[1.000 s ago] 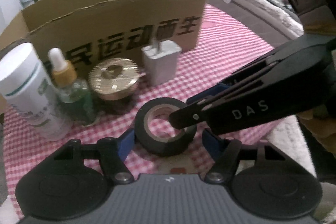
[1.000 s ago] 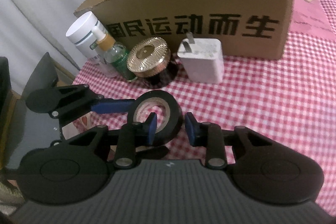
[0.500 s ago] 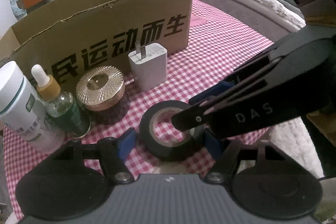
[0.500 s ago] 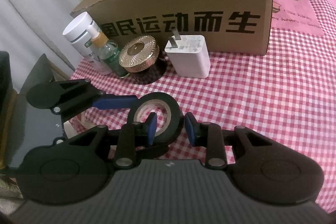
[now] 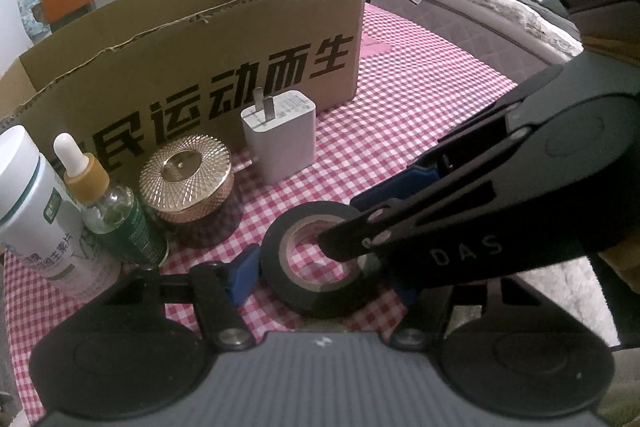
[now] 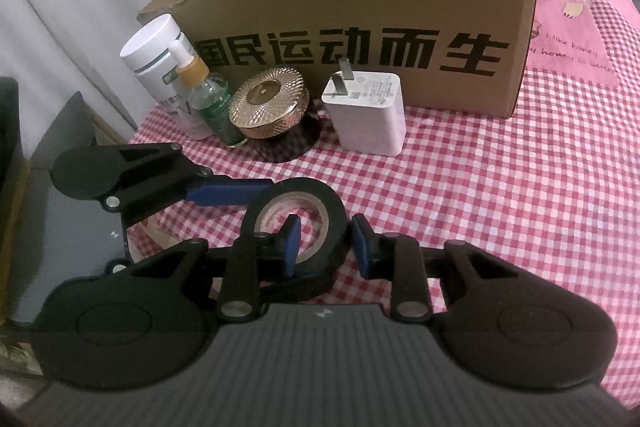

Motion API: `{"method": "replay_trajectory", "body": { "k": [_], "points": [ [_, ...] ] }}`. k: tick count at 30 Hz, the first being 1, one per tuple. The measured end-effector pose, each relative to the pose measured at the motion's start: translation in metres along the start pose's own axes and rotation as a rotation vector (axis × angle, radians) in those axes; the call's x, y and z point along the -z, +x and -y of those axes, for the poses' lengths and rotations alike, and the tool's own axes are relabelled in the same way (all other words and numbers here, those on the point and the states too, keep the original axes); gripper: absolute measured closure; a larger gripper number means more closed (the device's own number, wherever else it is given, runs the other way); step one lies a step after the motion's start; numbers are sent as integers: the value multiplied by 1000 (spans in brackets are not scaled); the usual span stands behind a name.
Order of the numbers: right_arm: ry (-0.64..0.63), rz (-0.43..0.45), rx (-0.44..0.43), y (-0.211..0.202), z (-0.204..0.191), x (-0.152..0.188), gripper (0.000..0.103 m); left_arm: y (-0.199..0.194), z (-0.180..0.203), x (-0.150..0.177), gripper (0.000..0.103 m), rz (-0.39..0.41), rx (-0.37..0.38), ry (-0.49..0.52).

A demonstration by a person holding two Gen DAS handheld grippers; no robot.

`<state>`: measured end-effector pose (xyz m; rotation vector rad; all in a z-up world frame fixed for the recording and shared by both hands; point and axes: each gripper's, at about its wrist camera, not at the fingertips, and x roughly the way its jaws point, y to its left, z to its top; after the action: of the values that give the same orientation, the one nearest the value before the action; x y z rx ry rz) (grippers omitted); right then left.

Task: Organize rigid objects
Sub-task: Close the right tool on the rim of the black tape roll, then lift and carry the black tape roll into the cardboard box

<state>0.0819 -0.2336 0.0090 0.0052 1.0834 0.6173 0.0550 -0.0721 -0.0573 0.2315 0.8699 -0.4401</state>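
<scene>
Left wrist view: black roll of electrical tape with a pale cardboard core point(image 5: 316, 263) lies flat on the table covered with a red-and-white checked cloth point(image 5: 420, 131), near its front edge. Left tongs point(image 5: 324, 277) straddle the roll; the blue pad on the near-left side point(image 5: 242, 277) sits just beside the outer wall, and the opposite pad is hidden behind the other tool. Jaws are closing, roll between them; contact on both sides cannot be confirmed.

Right tongs point(image 5: 380, 219) enter from the right in this view, one finger reaching into the core of the roll.

Right wrist view: right tongs point(image 6: 325, 247) bracket one wall of the tape roll point(image 6: 296, 219), with one blue pad inside the core and the other outside the black wall. Jaws are closing, narrow gap, tape wall between them; a sliver of cloth still shows beside the outer pad, so not clamped. Left tongs' blue finger point(image 6: 228, 191) lies against the far-left side of the roll.

Behind the roll, in a row in front of the open brown cardboard box with black printed characters point(image 6: 360, 27): white cylindrical bottle with a white cap point(image 6: 154, 55), clear glass dropper bottle with a green label point(image 6: 208, 99), gold ribbed round jar point(image 6: 268, 107), white plug-in charger block with its prongs up point(image 6: 368, 115). All four stand upright, well apart from the roll.
</scene>
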Motion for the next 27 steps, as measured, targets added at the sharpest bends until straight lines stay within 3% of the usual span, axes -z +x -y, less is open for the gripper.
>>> {"method": "replay_trajectory", "body": {
  "k": [18, 27],
  "points": [
    [-18, 28, 23, -14, -6, 1, 82, -16, 1, -2, 35, 36, -4, -9],
    [-55, 107, 48, -49, -23, -6, 82, -55, 4, -11, 35, 134, -32, -5]
  ]
}}
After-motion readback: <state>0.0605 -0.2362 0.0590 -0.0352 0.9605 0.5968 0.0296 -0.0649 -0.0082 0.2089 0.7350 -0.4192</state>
